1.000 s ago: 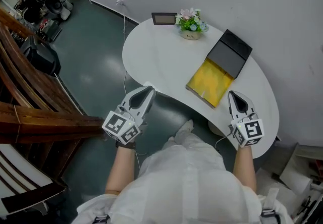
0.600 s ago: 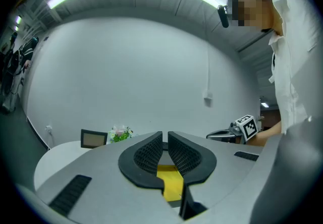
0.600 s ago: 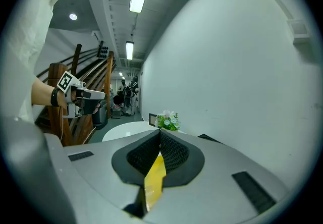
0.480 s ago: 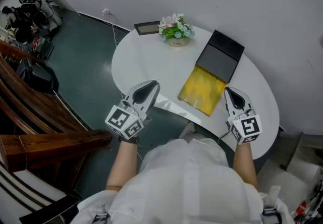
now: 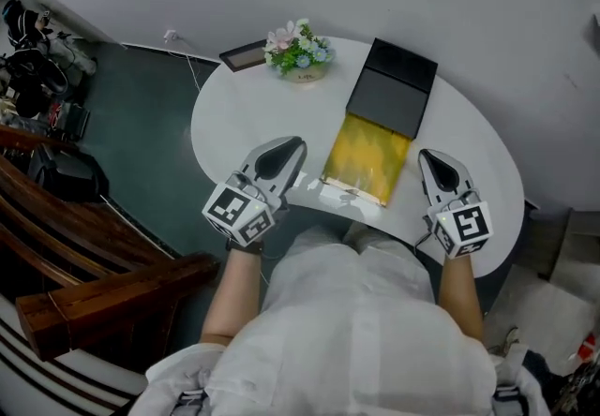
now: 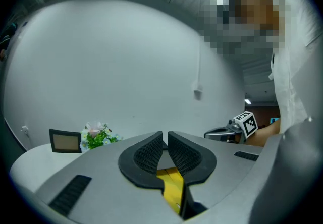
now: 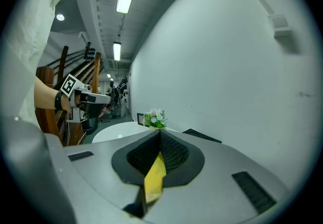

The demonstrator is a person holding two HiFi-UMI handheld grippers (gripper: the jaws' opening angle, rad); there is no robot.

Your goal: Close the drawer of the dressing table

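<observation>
The drawer (image 5: 367,159) lies open in the middle of the white desk (image 5: 234,119), its yellow inside showing and its front lip at the desk's near edge. A dark panel (image 5: 392,86) sits right behind it, towards the wall.

The left hand-held gripper (image 5: 292,148) hangs over the near edge just left of the drawer's front corner, apart from it and pointing towards the wall. Its jaws are drawn together to a thin slit with nothing between them, and the yellow shows below them in the left gripper view. The right hand-held gripper (image 5: 430,158) is just off the drawer's right side, also clear of it. Its jaws are closed tip to tip and empty. From where I stand I cannot tell whether either one touches the desk top.

Further back on the desk, a small pot of flowers (image 5: 298,53) stands near the wall, with a little picture frame (image 5: 244,55) just to its left. Both are well apart from the drawer. Nothing lies between the drawer front and either gripper. Off to the left, on the dark floor, are wooden rails (image 5: 103,288).
</observation>
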